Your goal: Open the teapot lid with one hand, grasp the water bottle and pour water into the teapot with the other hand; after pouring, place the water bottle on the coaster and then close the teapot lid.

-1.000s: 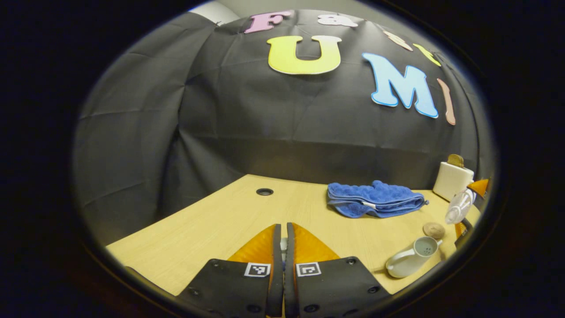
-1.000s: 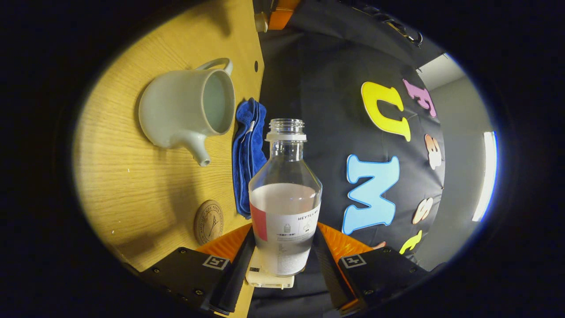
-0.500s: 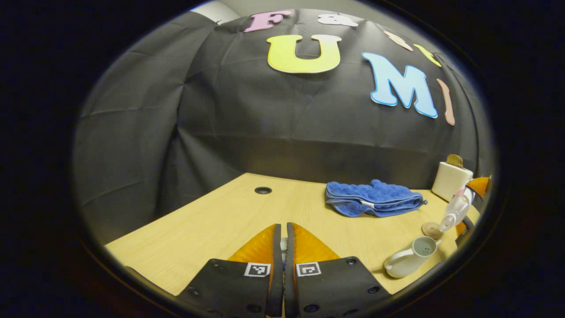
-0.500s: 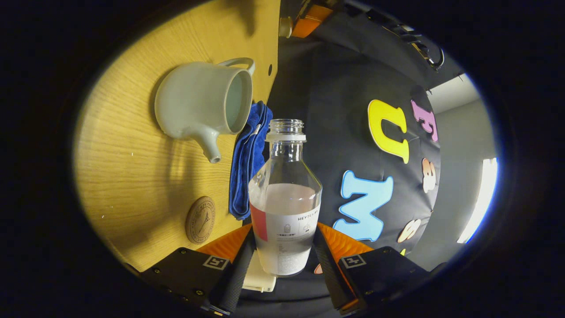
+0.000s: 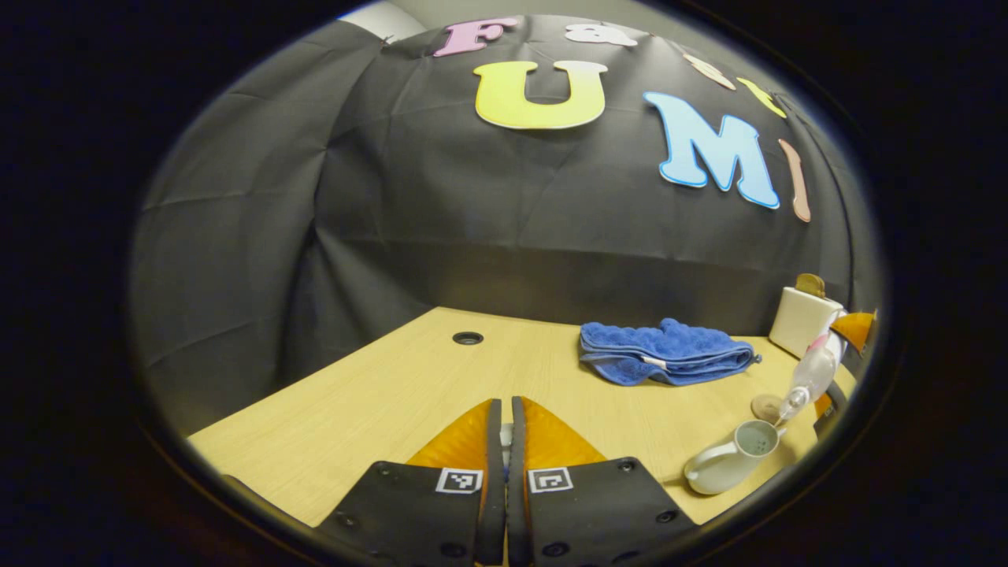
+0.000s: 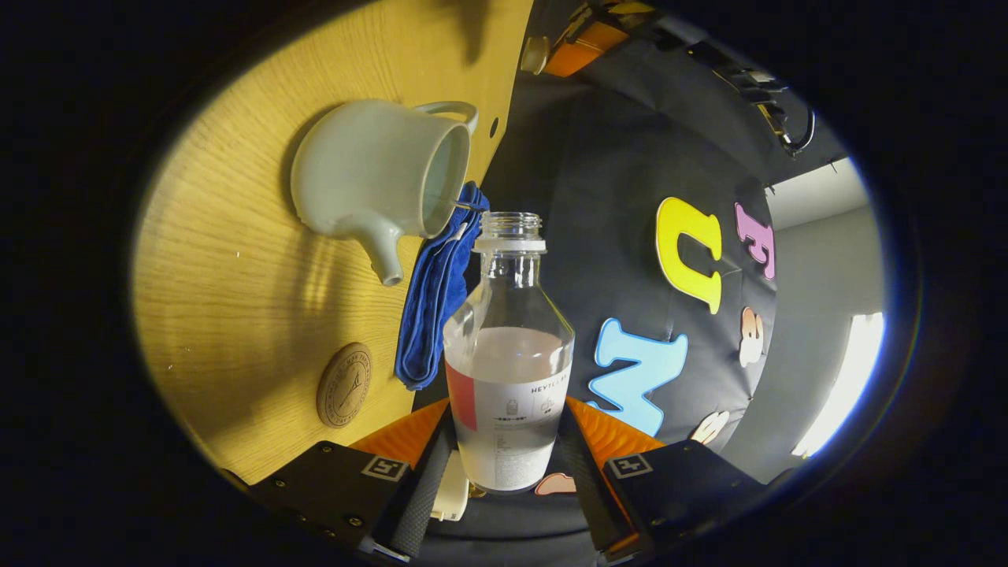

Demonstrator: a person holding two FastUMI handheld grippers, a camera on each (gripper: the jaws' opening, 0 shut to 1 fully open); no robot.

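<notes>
Right now your right tool [image 6: 504, 465] pinches the water bottle [image 6: 509, 370] low on its labelled body, one finger pressed to each side, with the bare mouth pointing straight ahead. Seen from the left gripper view, that bottle [image 5: 811, 374] hangs tilted, mouth down, just above the open teapot [image 5: 732, 461]. It looks like thin clear plastic, partly full, so expect it to flex under a hard squeeze and its weight to shift as the water runs toward the neck; a steady hold on the body suits it, judging by the shape.

The teapot [image 6: 378, 185] sits ahead and to the left of the right tool, its rim close beside the bottle's mouth. It appears glazed ceramic: stiff, heavy, slick and breakable, so keep the neck off the rim. The coaster [image 6: 344, 384] lies on the desk [image 6: 228, 268] near the right tool's left finger, bare, with open wood around it. A blue cloth [image 6: 437, 315] lies between teapot and coaster along the desk's far edge.

Your left tool [image 5: 502, 441] is pressed together on something small and pale, likely the lid, though I cannot tell. Wide bare desk lies before it.
</notes>
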